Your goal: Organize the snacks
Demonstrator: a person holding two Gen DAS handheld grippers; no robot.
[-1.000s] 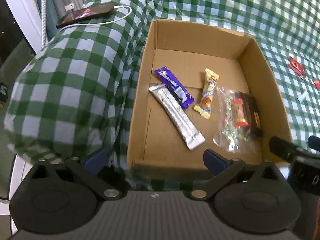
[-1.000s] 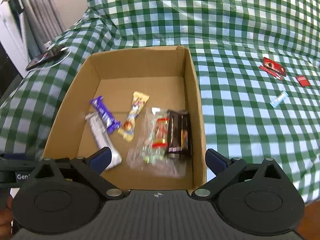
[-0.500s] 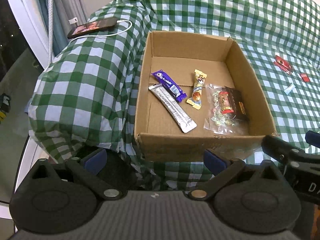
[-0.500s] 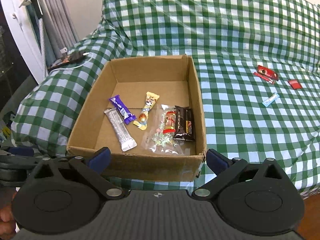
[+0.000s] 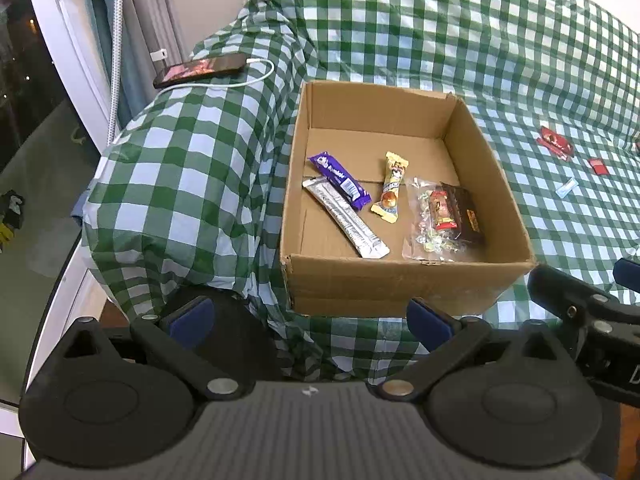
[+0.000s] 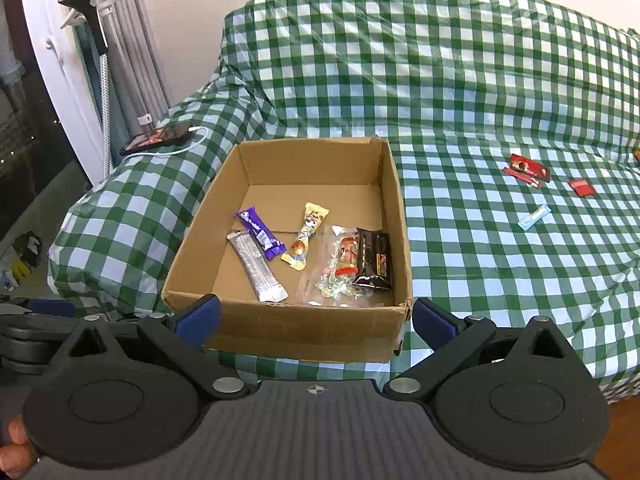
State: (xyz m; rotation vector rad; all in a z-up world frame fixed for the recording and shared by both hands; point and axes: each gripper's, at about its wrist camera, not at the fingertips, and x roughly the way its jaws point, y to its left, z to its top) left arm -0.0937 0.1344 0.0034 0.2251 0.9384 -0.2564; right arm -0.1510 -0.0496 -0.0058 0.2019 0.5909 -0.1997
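An open cardboard box [image 5: 400,284] [image 6: 288,328] sits on a green checked cloth. Inside lie a purple bar [image 5: 340,178] [image 6: 260,232], a silver bar [image 5: 346,224] [image 6: 256,266], a yellow bar [image 5: 392,188] [image 6: 306,236], a clear candy bag [image 5: 424,232] [image 6: 332,276] and a dark brown pack [image 5: 464,214] [image 6: 374,258]. My left gripper [image 5: 308,320] and right gripper [image 6: 316,316] hang open and empty in front of the box's near wall. Loose on the cloth to the right are a red wrapper [image 6: 526,170], a small red packet [image 6: 582,187] and a pale blue stick [image 6: 534,216].
A phone [image 5: 200,70] [image 6: 156,138] on a white charging cable rests on the cloth's far left hump. Curtains and a window frame stand at the left, with a floor drop below. The cloth rises into a backrest behind the box. A hand [image 6: 16,452] shows at the lower left corner.
Both grippers have pulled back and up from the box, so the whole box and more of the cloth now show. Nothing inside the box has shifted.
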